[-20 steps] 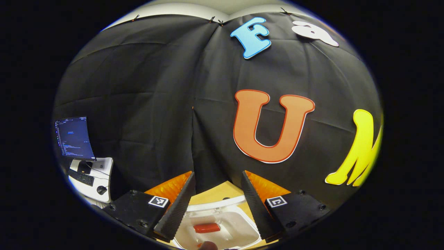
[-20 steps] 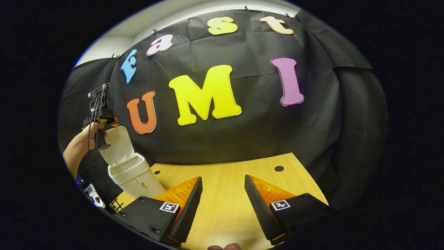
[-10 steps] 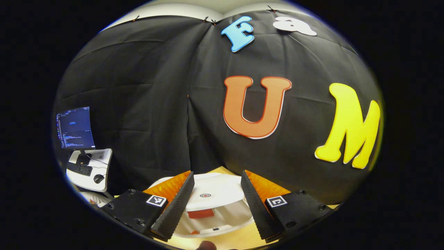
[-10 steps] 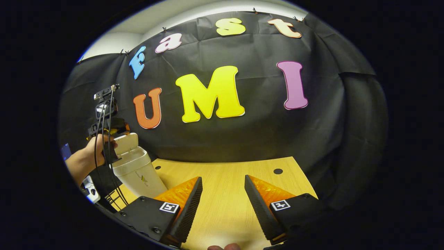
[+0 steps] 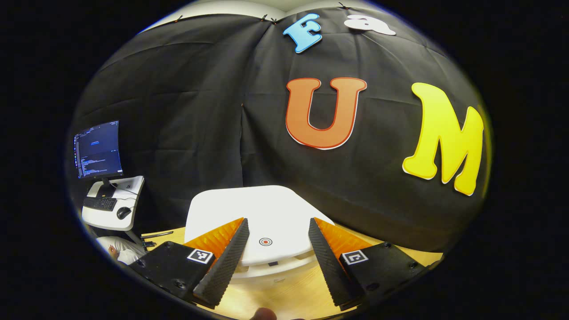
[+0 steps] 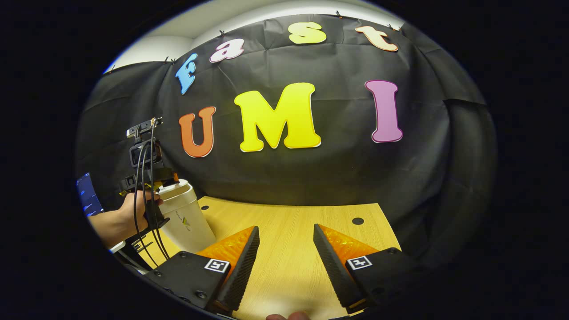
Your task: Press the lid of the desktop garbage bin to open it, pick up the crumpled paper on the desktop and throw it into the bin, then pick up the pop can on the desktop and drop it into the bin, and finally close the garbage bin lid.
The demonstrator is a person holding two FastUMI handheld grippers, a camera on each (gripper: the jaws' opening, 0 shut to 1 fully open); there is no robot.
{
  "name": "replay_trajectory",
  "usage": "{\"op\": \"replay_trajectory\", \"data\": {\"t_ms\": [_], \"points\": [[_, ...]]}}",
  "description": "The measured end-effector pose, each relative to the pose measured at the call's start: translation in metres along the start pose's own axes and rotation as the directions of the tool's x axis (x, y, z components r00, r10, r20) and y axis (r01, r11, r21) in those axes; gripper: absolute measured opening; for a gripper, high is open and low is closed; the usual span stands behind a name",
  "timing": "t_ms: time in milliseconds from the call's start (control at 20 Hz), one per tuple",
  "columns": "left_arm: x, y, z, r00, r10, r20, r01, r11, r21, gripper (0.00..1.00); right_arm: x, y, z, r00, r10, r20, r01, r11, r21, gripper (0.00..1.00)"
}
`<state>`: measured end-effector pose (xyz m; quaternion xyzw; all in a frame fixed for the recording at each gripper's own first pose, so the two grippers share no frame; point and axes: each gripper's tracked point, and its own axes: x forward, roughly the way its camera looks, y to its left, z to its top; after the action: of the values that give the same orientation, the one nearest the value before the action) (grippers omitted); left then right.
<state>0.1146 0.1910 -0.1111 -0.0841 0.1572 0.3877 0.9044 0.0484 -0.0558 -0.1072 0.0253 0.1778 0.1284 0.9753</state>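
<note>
Where a second earlier the bin [image 6: 186, 218] stood open with the can inside, its lid [image 5: 258, 218] had now swung down flat beneath the empty, spread left gripper [image 5: 276, 240]; the right gripper [image 6: 284, 249] hung open over the desk [image 6: 289, 218], so the task looked finished.

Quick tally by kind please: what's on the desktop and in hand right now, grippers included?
Garbage bin, lid down: 1
Left gripper, jaws open over the lid: 1
Right gripper, jaws open over the bare desktop: 1
Total: 3
</note>
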Motion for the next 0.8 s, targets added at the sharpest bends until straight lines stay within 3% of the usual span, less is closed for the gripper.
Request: {"op": "replay_trajectory", "data": {"t_ms": [350,450,600,800], "points": [[0.002,0.003,-0.023,1.000,0.010,-0.015,-0.010,0.999,0.031,0.89,0.002,0.001,-0.001,1.000,0.010,-0.007,-0.010,1.000,0.002,0.80],[0.004,0.002,-0.023,1.000,0.002,0.019,-0.002,1.000,-0.001,0.90,0.003,0.002,-0.001,1.000,0.017,-0.006,-0.017,1.000,0.006,0.80],[0.002,0.002,-0.025,0.999,-0.002,0.045,-0.001,0.999,0.054,0.90,0.003,0.002,-0.004,1.000,0.017,-0.011,-0.017,1.000,0.017,0.80],[0.002,0.003,-0.024,0.998,-0.011,0.069,0.008,0.999,0.042,0.90,0.004,0.002,-0.007,1.000,0.017,-0.021,-0.017,1.000,0.024,0.81]]}}
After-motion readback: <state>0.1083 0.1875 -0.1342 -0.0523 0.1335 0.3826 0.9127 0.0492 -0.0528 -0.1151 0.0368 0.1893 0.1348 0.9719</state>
